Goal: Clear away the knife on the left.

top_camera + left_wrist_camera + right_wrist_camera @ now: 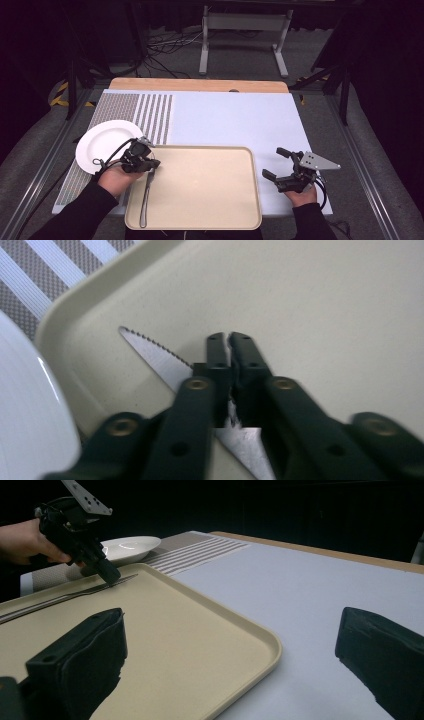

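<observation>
Broadly, from the biggest thing down to the smallest:

Table: a wooden top [200, 84] covered by a pale sheet [235, 120], with a grey striped band [150, 115] along the sheet's left part.

Tray: the beige tray [200, 185] lies at the near edge of the sheet, between the two hands; its bare floor and rounded corner show in the left gripper view [325, 315], and its long rim runs across the right gripper view [200, 645].

Plate: a white plate [107, 142] sits on the striped band just left of the tray's far left corner; its rim shows at the left edge of the left gripper view [25, 415] and beyond the tray in the right gripper view [130, 545].

Right gripper: the right gripper [280, 165] is held over the sheet just right of the tray, jaws wide apart, nothing between them; one jaw hangs over the tray's edge, the other over the sheet.

Left gripper: the left gripper [150, 165] is at the tray's far left corner, tilted down, jaws clamped on the knife's blade [230, 347].

Knife: the knife [145, 200] lies on the tray along its left side, handle toward the person, serrated tip [150, 347] pointing to the corner near the plate; in the right gripper view it stretches flat across the tray [55, 600].
</observation>
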Motion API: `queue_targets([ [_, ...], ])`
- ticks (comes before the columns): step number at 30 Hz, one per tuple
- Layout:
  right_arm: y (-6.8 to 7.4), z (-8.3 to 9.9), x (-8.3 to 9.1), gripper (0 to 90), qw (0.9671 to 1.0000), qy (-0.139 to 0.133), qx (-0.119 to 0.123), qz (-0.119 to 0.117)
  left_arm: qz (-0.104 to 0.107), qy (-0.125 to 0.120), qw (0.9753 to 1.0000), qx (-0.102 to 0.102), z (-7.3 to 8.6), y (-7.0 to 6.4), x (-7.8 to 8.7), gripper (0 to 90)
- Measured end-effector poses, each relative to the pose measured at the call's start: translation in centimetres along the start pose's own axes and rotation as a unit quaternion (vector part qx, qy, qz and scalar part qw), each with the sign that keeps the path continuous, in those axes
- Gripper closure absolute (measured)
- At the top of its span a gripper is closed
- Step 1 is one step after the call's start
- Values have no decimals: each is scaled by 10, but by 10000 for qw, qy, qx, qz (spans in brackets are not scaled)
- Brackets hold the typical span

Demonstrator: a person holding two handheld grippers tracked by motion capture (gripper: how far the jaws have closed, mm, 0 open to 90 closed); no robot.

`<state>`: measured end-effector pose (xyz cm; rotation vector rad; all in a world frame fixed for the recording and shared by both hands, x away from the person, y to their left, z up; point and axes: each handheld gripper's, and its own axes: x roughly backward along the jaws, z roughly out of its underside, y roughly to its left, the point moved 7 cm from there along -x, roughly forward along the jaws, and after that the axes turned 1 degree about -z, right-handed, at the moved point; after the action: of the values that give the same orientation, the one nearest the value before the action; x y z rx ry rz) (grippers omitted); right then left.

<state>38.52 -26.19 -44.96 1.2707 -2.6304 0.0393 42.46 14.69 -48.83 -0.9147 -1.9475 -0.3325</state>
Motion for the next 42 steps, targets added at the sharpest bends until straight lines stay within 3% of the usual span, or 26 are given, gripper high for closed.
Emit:
queue_targets([
  [3,0,0,0,8,10000,2,-1,-2,58,-177,9998,-59,-2,-1,4,668],
  [4,0,0,0,8,10000,7,2,-4,132,-343,9992,-149,-3,-1,8,668],
  [5,0,0,0,8,10000,3,-2,-5,137,-447,9987,-210,-4,0,11,477],
  [6,0,0,0,8,10000,6,5,0,259,-671,9971,-258,-5,0,14,433],
  [8,-1,0,-1,8,10000,-6,5,-9,310,-770,9962,-277,-4,0,15,347],
  [9,-1,0,-1,8,10000,-6,1,-15,353,-928,9946,-308,-4,-1,16,347],
  [10,-1,0,-2,8,10000,3,-6,-19,334,-1011,9938,-326,-4,0,17,267],
  [11,0,0,-2,8,10000,12,-1,-28,372,-1092,9926,-386,-4,0,19,247],
  [13,0,0,-2,8,10000,5,-5,-31,466,-1427,9880,-372,-5,-2,25,200],
  [18,0,0,-1,8,10000,-9,-5,-14,510,-1846,9806,-416,-6,-2,35,81],
  [19,0,0,-1,8,10000,-9,-5,-14,510,-1846,9806,-416,-6,-2,35,71],
  [22,-1,0,-1,8,10000,-21,0,-21,562,-2154,9740,-419,-5,0,43,46],
  [24,-1,-1,-1,8,10000,-24,0,-22,562,-2390,9678,-552,-3,1,48,42],
  [25,-1,-1,-1,8,10000,-26,4,-24,527,-2461,9660,-591,0,3,50,41],
  [26,-1,-1,-1,8,10000,-27,2,-23,527,-2461,9660,-591,0,3,50,41],
  [27,-1,-1,-1,8,10000,-32,6,-15,557,-2705,9593,-597,4,5,55,41],
  [28,-1,-1,-1,8,10000,-32,6,-15,557,-2705,9593,-597,4,5,55,40],
  [29,-1,-1,-1,8,10000,-26,13,0,526,-2787,9571,-598,6,7,57,40],
  [30,-1,-1,0,8,10000,-35,20,16,476,-2968,9519,-591,9,8,61,38],
  [31,-1,-1,0,8,10000,-35,20,16,476,-2968,9519,-591,9,8,61,38],
  [34,-2,-2,1,8,10000,-60,48,23,416,-3286,9419,-550,16,10,71,31],
  [39,-2,-2,1,8,10000,-71,35,36,377,-3647,9285,-581,22,13,79,28],
  [41,-2,-2,2,8,9999,-82,58,38,412,-3720,9256,-558,24,14,82,29],
  [42,-2,-2,2,8,9999,-77,47,46,528,-3734,9247,-522,25,13,83,28],
])
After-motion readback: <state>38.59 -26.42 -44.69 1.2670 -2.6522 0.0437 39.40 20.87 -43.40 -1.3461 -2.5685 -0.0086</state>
